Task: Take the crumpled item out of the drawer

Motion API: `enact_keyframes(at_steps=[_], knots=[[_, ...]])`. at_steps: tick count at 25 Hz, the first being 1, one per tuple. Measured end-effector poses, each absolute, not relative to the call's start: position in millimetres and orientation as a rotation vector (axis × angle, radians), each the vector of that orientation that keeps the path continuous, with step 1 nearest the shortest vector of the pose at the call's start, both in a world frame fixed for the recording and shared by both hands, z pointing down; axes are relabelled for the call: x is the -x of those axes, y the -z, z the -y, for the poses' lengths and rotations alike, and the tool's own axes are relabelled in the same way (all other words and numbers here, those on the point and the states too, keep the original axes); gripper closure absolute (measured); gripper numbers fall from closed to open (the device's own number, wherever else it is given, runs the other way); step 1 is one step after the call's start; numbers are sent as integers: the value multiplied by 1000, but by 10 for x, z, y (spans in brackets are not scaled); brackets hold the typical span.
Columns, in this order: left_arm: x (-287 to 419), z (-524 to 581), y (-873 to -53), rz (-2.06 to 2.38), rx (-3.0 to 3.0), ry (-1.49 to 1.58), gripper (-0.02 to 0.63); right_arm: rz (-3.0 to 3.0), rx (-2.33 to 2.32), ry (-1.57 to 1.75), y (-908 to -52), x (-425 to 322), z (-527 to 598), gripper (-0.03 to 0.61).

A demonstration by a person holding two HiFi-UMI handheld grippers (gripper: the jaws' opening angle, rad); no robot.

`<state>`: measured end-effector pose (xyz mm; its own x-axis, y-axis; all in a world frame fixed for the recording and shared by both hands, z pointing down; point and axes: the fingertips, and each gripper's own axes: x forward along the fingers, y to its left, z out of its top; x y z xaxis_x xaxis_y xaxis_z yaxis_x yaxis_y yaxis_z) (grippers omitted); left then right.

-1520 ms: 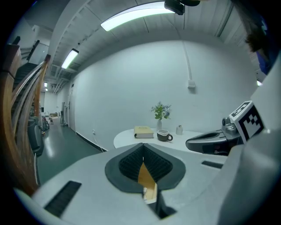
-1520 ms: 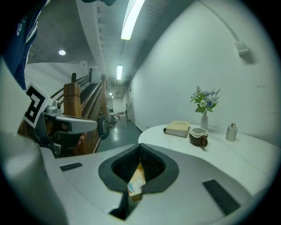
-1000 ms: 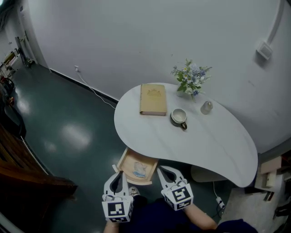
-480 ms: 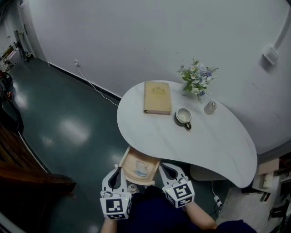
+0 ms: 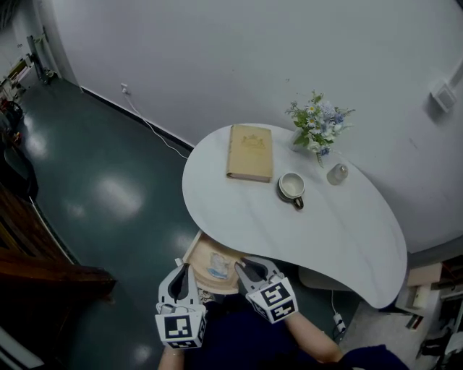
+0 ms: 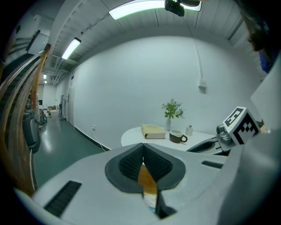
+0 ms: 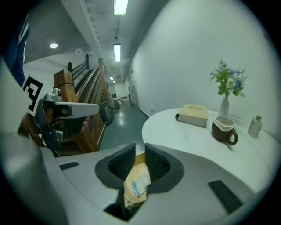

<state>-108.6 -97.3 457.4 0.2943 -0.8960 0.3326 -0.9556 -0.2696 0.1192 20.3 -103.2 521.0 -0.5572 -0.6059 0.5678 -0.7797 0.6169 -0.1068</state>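
Showing crumpled item close through right tool's just-opening, empty jaws; head view, tiny; left tool clenched

dim, even light from ceiling strips, soft glare on the floor, fisheye-bent dark edges.

White kidney-shaped table just beyond the right hand-held gripper. Tan book lying flat on the far side, brown-and-white cup off to its right. Flowers in a vase and a small bottle furthest out, by the wall.
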Motion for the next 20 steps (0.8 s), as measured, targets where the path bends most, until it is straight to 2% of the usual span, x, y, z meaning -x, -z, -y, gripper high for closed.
enact_keyframes(at_steps=[1,2,8,14,20], knots=[[1084,977,-4580,1692,-2265,-290,609,2355,-1044,-503,-5272,-167,1026,480],[1084,982,-4582,1702,-2257,-292,609,2351,-1000,-523,-5328,-136,1022,460],[1126,978,-4572,1760,-2212,-309,609,2323,-811,-570,-5616,43,1018,407],[1197,914,-4579,1824,-2155,-325,609,2260,-661,-589,-6011,195,981,377],[1244,851,-4653,1868,-2090,-344,609,2179,-565,-588,-6453,294,923,374]])
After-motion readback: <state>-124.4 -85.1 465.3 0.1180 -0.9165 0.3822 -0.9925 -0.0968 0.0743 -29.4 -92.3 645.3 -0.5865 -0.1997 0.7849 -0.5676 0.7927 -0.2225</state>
